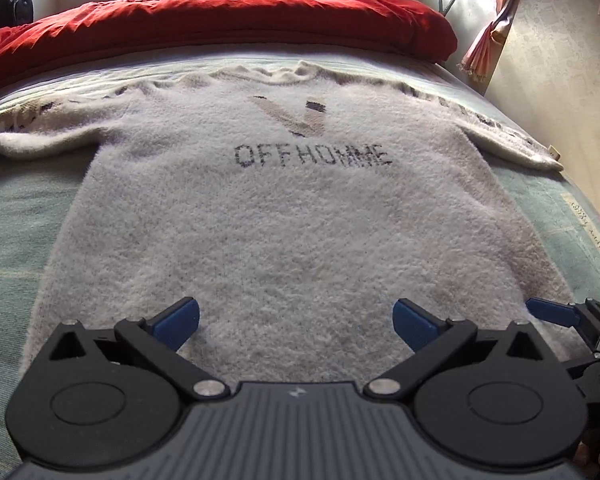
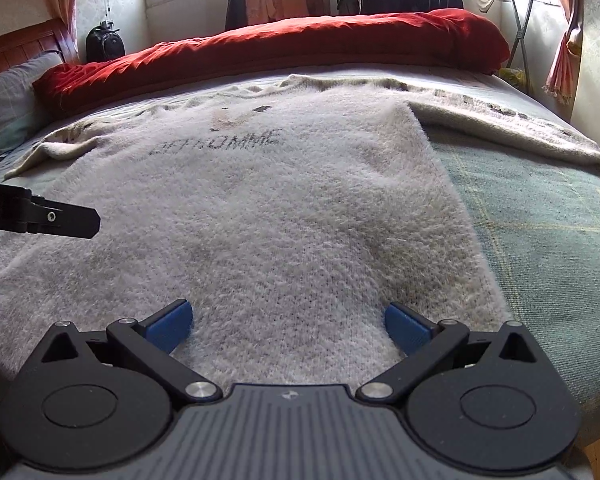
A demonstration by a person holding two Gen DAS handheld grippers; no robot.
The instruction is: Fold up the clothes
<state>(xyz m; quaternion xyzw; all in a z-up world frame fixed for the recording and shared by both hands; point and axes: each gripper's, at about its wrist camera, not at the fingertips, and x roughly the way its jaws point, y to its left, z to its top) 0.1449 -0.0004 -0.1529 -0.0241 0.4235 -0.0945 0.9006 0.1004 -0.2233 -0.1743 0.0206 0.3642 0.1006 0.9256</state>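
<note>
fuzzy white sweater [image 1: 284, 216] lies flat on the bed [image 1: 16, 216], both sleeves spread sideways, collar toward the red quilt [image 1: 220, 20]. left gripper [image 1: 296, 320] hovers over the hem's middle, fingers wide apart and empty. right gripper [image 2: 288, 320] hovers near the hem's right edge, fingers likewise apart. bare green sheet shows beside each side edge.

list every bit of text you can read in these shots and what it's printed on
"OFFHOMME": on the chest of the sweater, under a V-shaped mark.
"LAI": on the left gripper body at the right wrist view's left edge; cut off.
Tag on the bed sheet, right side: lettering too blurred to read.
</note>
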